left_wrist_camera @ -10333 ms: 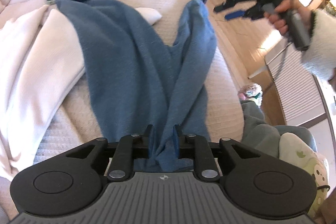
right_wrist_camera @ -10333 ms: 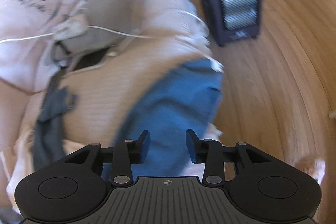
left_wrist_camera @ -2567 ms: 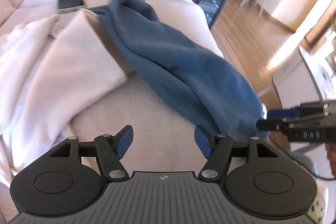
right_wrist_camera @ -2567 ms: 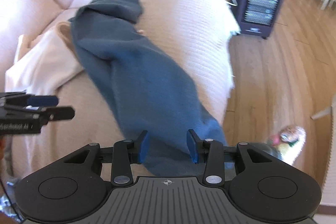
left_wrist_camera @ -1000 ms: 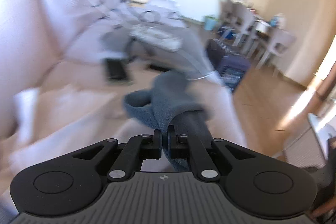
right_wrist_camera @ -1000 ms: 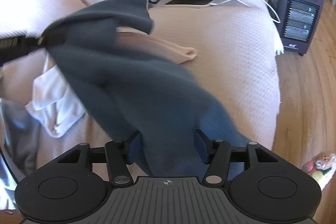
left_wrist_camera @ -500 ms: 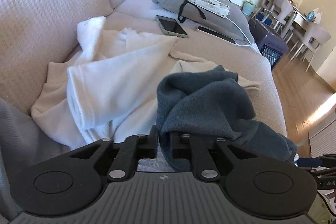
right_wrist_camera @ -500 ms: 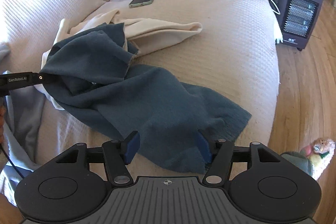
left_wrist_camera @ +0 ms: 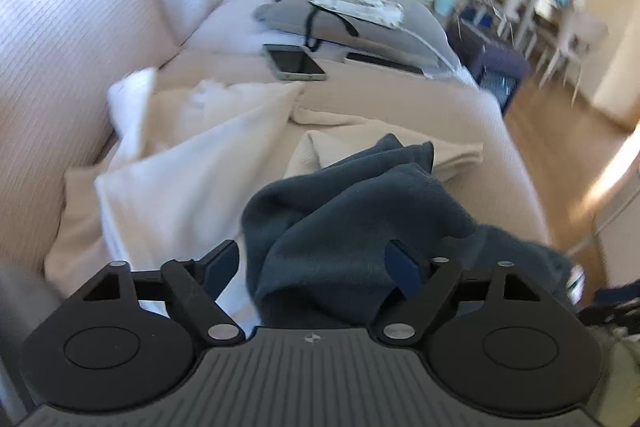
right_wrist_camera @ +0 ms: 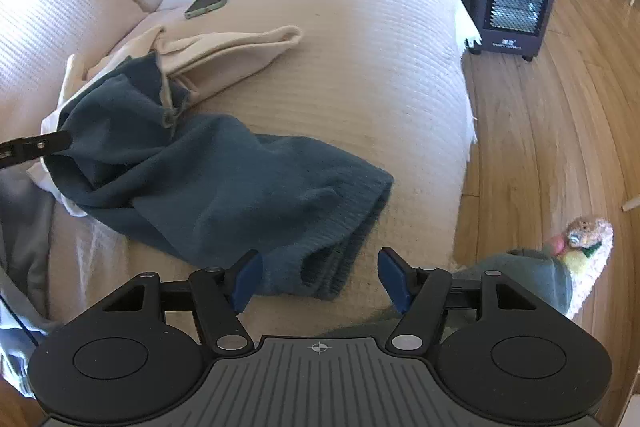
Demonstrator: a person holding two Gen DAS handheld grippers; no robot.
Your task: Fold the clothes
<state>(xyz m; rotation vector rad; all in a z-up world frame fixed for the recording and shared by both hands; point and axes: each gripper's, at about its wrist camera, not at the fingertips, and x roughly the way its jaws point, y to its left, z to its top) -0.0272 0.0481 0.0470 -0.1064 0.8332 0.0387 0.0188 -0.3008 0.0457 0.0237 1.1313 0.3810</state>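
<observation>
Since half a second ago the left gripper [left_wrist_camera: 312,261] is opening, releasing the soft, limp dark-blue knit garment [right_wrist_camera: 224,183] lying bunched toward the sofa [right_wrist_camera: 360,67] front edge; right gripper [right_wrist_camera: 320,277] hovering apart over its ribbed hem, the best pinch spot.

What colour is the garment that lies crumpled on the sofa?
Dark slate blue garment; the right wrist view shows it best.

The left gripper [left_wrist_camera: 312,267] points down with its jaws opening around bunched cloth [left_wrist_camera: 352,227], pads off it, while the right gripper [right_wrist_camera: 320,277], angled down, stands with jaws apart over the cloth's hem.
</observation>
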